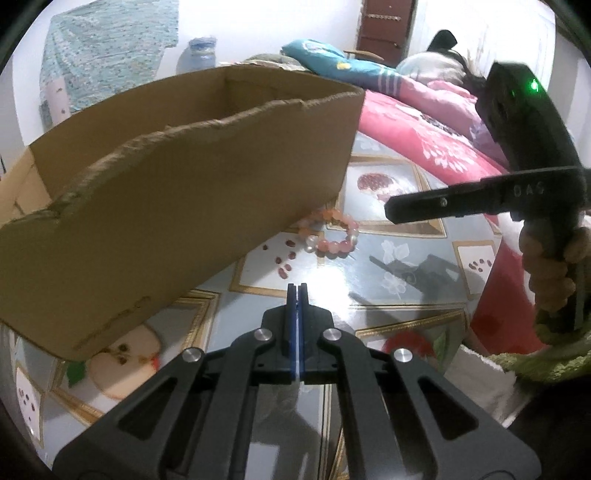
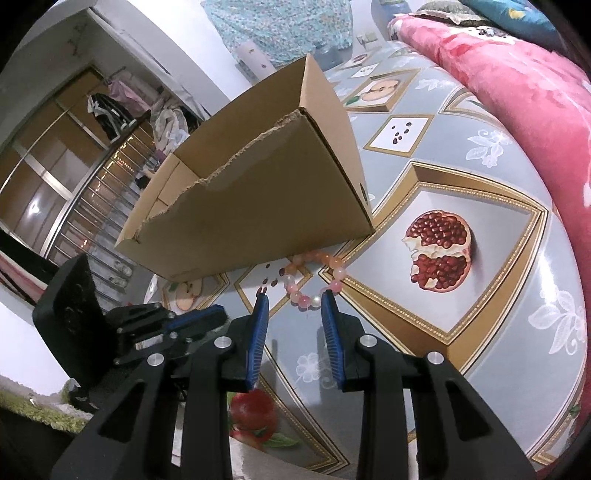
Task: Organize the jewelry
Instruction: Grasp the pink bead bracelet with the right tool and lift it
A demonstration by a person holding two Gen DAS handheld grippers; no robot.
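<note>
We see a white wall [image 1: 207,22] at top with a blue cloth [image 1: 110,48] upper left, a brown door [image 1: 388,26] top centre, and a wardrobe [image 2: 55,155] at left.

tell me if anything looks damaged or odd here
The cardboard box has a ragged, torn top edge along its near wall. The bead bracelet lies on the tablecloth beside the box, not in it.
</note>
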